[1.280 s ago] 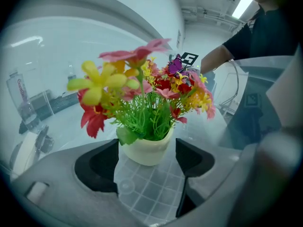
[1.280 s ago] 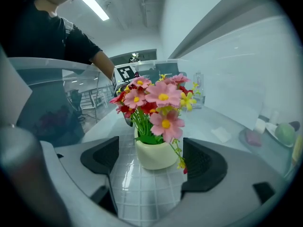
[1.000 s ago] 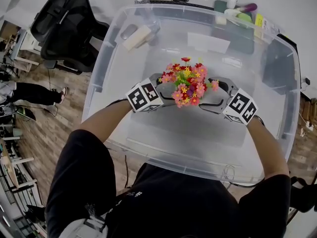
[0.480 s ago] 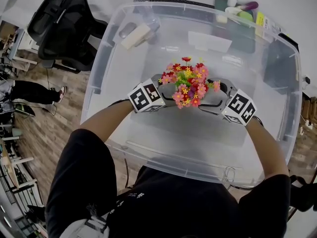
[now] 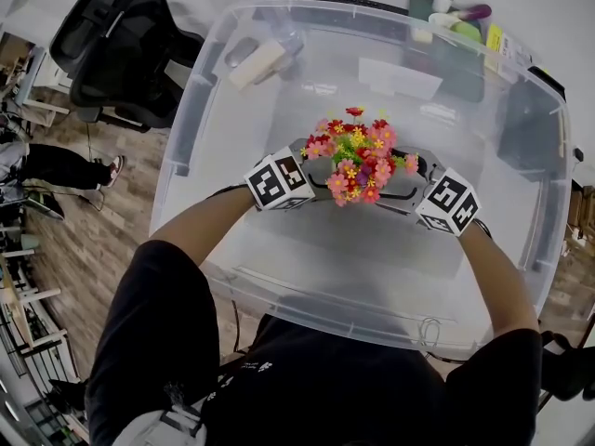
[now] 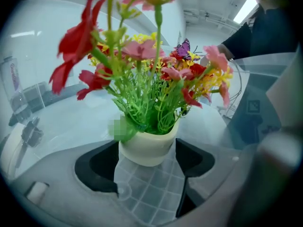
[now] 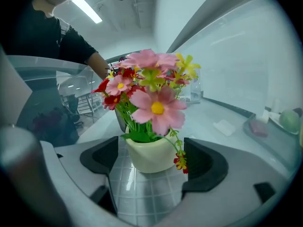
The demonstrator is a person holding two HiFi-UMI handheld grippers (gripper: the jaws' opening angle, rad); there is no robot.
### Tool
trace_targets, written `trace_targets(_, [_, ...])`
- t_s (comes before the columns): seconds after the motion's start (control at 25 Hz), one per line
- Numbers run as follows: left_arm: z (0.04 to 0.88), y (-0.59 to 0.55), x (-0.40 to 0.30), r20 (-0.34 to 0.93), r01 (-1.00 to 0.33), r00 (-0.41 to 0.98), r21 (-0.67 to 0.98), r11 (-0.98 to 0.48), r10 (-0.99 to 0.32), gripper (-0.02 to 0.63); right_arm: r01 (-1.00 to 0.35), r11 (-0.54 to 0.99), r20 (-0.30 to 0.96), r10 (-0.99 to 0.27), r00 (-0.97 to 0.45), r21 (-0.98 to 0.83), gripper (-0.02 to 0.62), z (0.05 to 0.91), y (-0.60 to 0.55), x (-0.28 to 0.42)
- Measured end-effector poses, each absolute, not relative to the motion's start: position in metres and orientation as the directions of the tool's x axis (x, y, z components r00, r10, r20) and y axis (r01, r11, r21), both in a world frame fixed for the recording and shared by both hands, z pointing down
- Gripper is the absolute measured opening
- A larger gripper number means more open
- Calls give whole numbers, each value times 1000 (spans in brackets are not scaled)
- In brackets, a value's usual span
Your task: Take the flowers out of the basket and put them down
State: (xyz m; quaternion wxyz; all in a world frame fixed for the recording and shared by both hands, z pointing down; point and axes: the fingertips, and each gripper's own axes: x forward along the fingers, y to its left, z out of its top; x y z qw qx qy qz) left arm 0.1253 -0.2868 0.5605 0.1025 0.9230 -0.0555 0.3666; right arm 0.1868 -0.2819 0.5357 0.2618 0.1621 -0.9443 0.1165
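Clear plastic basket (image 5: pixel 186 133) on table (image 5: pixel 548 3): flowers (image 5: pixel 358 151) in cream pot (image 6: pixel 147 145). Left tool (image 6: pixel 147 162) pinches pot; right tool (image 7: pixel 151 164) jaws spread, seemingly just clear.

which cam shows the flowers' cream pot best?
Right gripper view: the cream pot sits centred between the jaws, its wall nearly all visible, with one sprig across it. Left gripper view shows it too, with leaves over its rim. In the head view the blooms hide it.

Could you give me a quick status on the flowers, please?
Left gripper closed on the flower pot. Right gripper open, jaws straddling it with gaps. Pot inside the clear bin. Nothing in the way.
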Motion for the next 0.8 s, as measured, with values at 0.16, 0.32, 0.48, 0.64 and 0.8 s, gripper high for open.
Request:
trace_targets(0.16, [565, -285, 124, 692, -180, 721, 164, -970, -17, 363, -375, 916, 542, -245, -804, -142, 423, 543, -283, 189])
trace_targets(0.32, [568, -285, 124, 686, -193, 727, 188, -963, -11, 364, -382, 911, 541, -244, -805, -157, 423, 546, -284, 189])
trace_targets(0.48, [570, -287, 122, 688, -199, 726, 185, -962, -18, 364, -403, 899, 533, -261, -805, -168, 423, 548, -289, 194])
trace_targets(0.64, [571, -288, 122, 688, -202, 725, 184, -962, -20, 363, -413, 891, 533, -260, -805, -190, 423, 550, -288, 199])
trace_targets(0.8, [570, -287, 123, 685, -201, 728, 188, -961, -19, 363, -411, 885, 551, -236, -800, -219, 434, 557, -282, 204])
